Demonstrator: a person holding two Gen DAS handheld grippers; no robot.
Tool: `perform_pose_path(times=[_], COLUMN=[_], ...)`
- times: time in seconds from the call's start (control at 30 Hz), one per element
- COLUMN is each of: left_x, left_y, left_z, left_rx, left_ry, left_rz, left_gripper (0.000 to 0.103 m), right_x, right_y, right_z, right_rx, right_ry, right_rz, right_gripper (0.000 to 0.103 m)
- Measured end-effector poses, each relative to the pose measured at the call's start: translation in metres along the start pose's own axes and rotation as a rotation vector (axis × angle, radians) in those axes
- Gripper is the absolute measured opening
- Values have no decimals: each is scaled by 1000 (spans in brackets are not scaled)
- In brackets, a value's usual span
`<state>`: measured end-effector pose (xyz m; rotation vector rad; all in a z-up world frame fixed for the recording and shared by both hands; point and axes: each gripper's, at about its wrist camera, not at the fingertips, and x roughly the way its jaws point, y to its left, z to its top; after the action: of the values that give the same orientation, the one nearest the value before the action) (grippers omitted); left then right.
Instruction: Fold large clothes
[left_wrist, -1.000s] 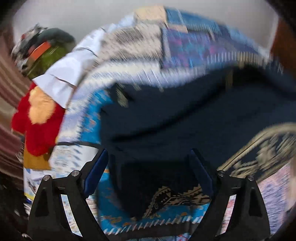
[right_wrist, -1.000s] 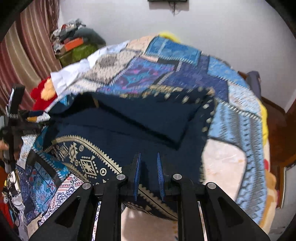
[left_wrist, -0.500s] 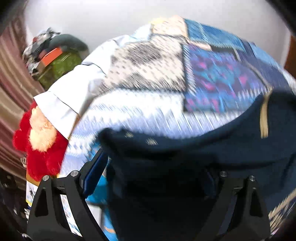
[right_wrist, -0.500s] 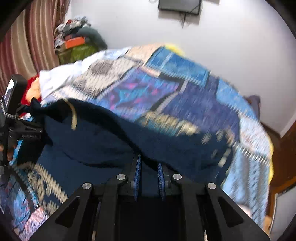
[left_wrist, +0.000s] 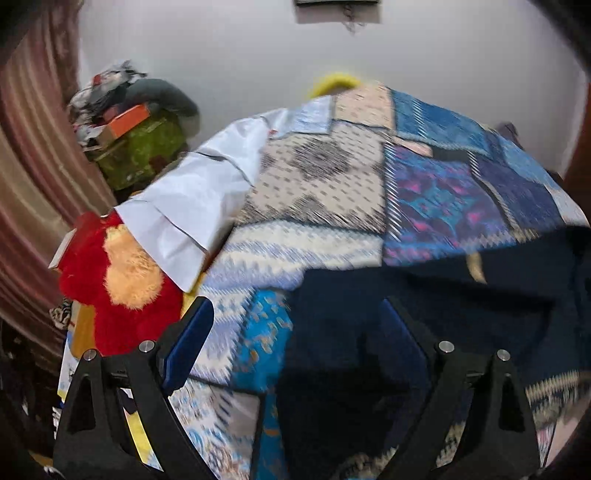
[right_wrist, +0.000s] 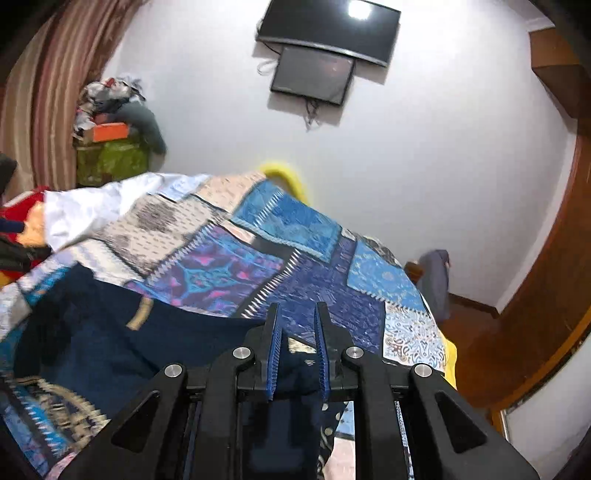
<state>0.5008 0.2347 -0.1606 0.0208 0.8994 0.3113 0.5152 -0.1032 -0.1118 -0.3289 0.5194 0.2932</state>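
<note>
The right gripper (right_wrist: 297, 354) is clamped on the navy cloth's (right_wrist: 110, 354) edge, the left gripper (left_wrist: 295, 343) gapes empty over its other end — cloth stretched crosswise between them on the bed (left_wrist: 325, 184).

You have a dark navy garment (right_wrist: 110, 343) with gold patterned trim, partly lifted off the patchwork bedspread (right_wrist: 295, 236), its upper edge raised and its lower part draped over the bed.
</note>
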Motion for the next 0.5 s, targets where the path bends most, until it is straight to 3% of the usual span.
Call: perform_pose_path(times=[0.13,0.23,0.3,0.4,0.5], left_x=[-5,1,8,23,36], left_y=[-27,-52,-66,-91,-108], left_z=[-27,-48,-60,-81,-95], left_rx=[67,81,79,94,138], left_ry=[45,106,152,206,207], left_rz=[-77,-141,-201,-235,-193], left_gripper=[93,93,93,93,100], right_x=[-20,-13,-1,20,46], right_y=[-5,4,19,45,73], right_z=[6,-8,-25,-57,-95], right_rx=[89,170,170,115,-56], right_ry=[51,189,285,415,525], right_rz=[141,327,386,400,297], right_gripper=[13,13,13,13,13])
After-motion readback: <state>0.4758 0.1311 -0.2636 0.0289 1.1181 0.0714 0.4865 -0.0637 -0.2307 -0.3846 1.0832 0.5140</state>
